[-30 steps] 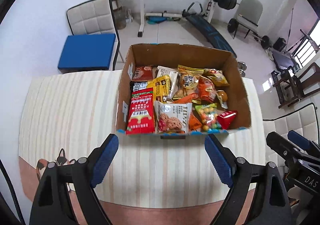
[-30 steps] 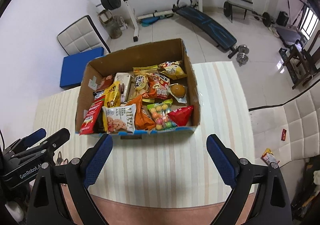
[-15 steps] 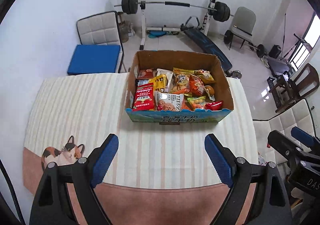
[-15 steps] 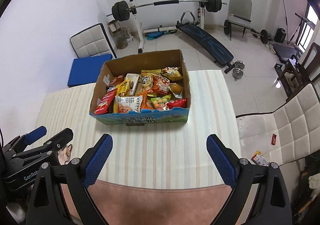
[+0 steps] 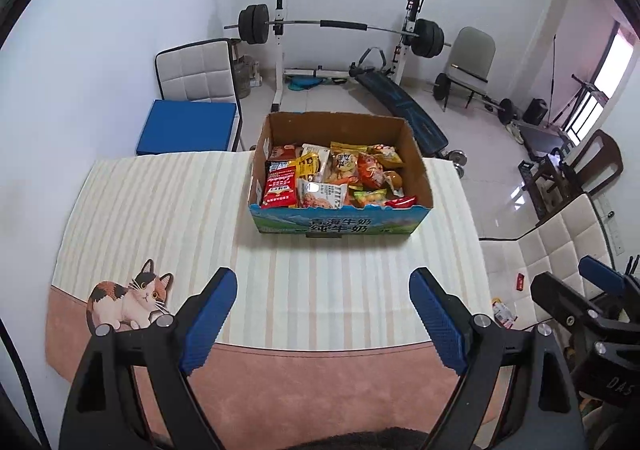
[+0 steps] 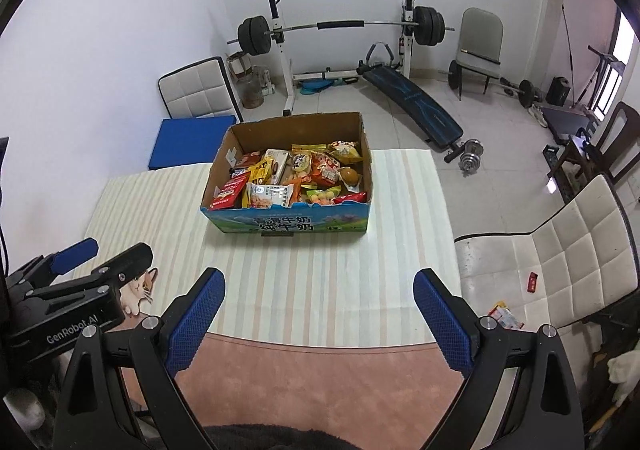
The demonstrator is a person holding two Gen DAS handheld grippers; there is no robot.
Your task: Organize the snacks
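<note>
We see a brown cardboard box with a blue and green printed front [image 5: 340, 223] sitting on a table covered by a cream striped cloth [image 5: 160, 209]. The box is near the far edge of the table, a bit toward the right side. It is open on top and full of snack packs. A red flat packet [image 5: 280, 187] lies at the front left corner of the box. Just beside it is a white cookie bag [image 5: 322, 193]. A bag of round colourful candies [image 5: 370, 197] and a shiny red wrapper [image 5: 400, 201] lie at the front right corner. Orange and yellow chip bags [image 5: 370, 169] are piled toward the back.

Our left gripper with blue pads [image 5: 322, 314] hangs over the near edge of the table. Its fingers are wide apart and nothing is between them. Our right gripper with blue pads [image 6: 318, 310] hangs there too, with fingers wide apart and holding nothing. Both are well apart from the box.

A picture of a little orange, black and white cat [image 5: 128, 300] is on the cloth near the near left corner.
</note>
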